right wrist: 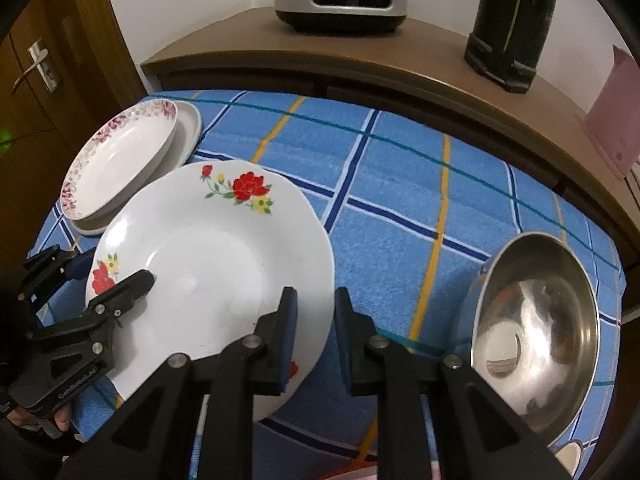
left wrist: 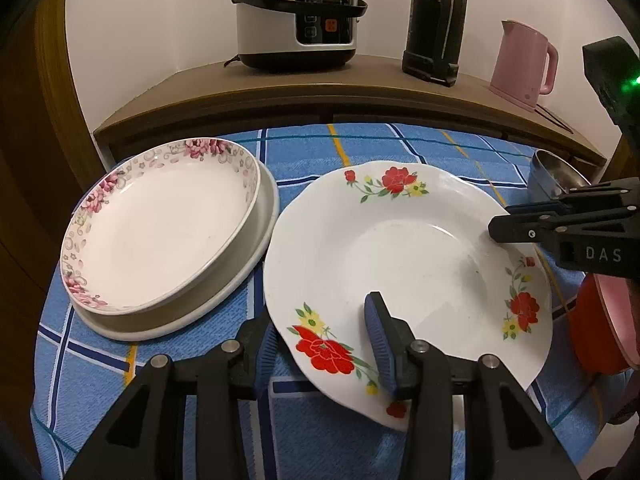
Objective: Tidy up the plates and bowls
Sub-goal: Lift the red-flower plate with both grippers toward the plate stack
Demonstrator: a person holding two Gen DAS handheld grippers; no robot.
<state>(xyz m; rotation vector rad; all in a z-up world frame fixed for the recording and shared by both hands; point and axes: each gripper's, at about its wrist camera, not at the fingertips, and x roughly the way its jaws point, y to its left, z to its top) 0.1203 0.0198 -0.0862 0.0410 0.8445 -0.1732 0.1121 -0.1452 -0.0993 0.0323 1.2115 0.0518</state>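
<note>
A: Both grippers on the red-flower plate (left wrist: 404, 248). Left gripper (left wrist: 324, 350) straddles its near rim, one finger under, one on top, pinching it. Right gripper (right wrist: 314, 320) does the same at the far side rim, jaws nearly together on the edge.

B: Where's the plate?

A: On the blue checked cloth (right wrist: 400, 184), near edge tipped up slightly, just beside the stack: a pink-flower plate (left wrist: 160, 224) sitting in a plain white plate (left wrist: 180, 316). A steel bowl (right wrist: 536, 328) stands well apart to the right.

B: Handling?

A: Stiff glazed ceramic, I'd judge; slick, chips easily, moderately heavy. The wavy rim is the only grip, so two opposite holds keep it level. Set it down gently on the stack.

B: Any writing?

A: "DAS" and "GenRobot.AI" on the gripper bodies. The rice cooker (left wrist: 296, 12) has a brand, roughly "YDIDE", unclear.
</note>
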